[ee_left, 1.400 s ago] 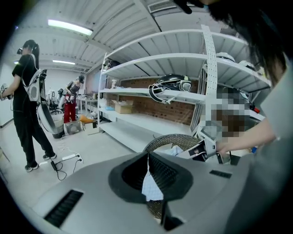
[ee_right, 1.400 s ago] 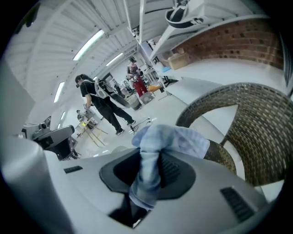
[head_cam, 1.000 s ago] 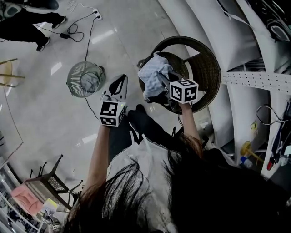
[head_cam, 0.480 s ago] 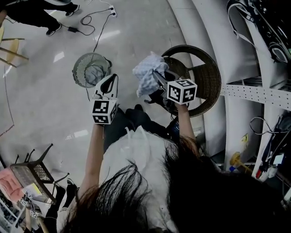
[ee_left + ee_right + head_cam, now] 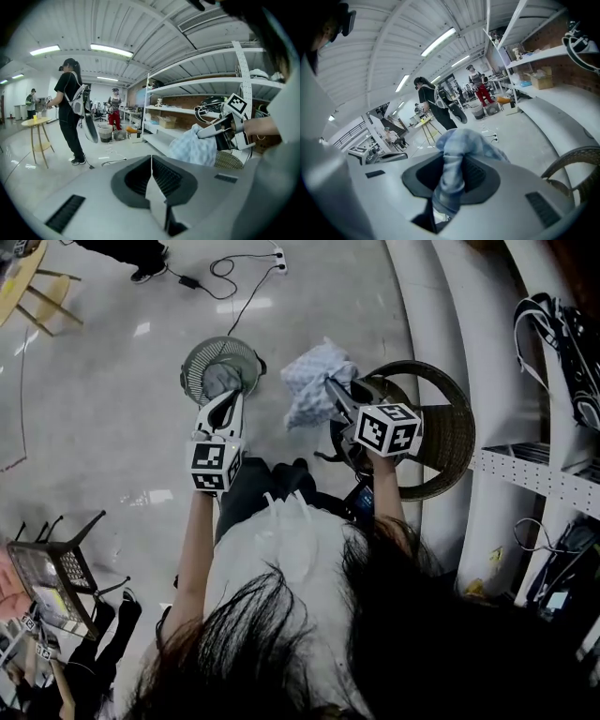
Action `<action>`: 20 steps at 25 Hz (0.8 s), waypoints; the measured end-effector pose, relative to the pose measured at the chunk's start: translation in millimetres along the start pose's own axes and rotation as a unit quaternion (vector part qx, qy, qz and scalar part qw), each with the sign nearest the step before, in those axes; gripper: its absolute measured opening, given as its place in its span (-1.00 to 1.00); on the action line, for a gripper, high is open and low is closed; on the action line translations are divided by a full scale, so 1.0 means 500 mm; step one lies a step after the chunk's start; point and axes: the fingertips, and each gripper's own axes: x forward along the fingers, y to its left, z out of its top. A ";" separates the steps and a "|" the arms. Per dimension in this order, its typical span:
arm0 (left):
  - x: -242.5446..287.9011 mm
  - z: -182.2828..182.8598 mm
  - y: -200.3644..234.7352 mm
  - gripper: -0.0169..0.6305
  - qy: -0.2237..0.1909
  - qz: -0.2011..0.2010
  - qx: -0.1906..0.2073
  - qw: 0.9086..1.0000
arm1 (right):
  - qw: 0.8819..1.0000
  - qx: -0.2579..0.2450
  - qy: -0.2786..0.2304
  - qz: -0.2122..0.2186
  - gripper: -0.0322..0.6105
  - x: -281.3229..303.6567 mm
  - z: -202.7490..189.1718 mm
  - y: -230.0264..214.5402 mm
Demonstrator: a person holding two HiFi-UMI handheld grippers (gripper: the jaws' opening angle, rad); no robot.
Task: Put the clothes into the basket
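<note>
Up in the middle of the head view, my right tool (image 5: 330,390) is clamped on the pale checked cloth (image 5: 309,381). A second ago the cloth hung over the brown wicker basket (image 5: 459,427); now it dangles clear of that rim, between it and the small wire basket (image 5: 197,357) on the floor. My left tool (image 5: 228,404), clenched on nothing, has swung closer to the wire basket, where a grey garment (image 5: 222,379) already lies. I judge what remains is lowering the cloth in there and letting go.
</note>
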 end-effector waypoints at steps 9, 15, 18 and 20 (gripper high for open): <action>-0.066 0.005 0.212 -0.89 -0.007 0.032 -0.010 0.999 | 0.999 -0.033 0.006 0.038 -0.58 0.187 0.057 0.174; -0.088 0.000 0.314 -0.89 -0.012 0.044 -0.027 0.999 | 0.996 -0.048 0.016 0.068 -0.58 0.305 0.072 0.277; -0.091 -0.013 0.354 -0.89 -0.011 0.045 -0.041 0.998 | 0.995 -0.060 0.028 0.079 -0.58 0.364 0.070 0.319; -0.092 -0.020 0.378 -0.89 -0.013 0.046 -0.044 0.998 | 0.993 -0.065 0.039 0.086 -0.58 0.404 0.062 0.341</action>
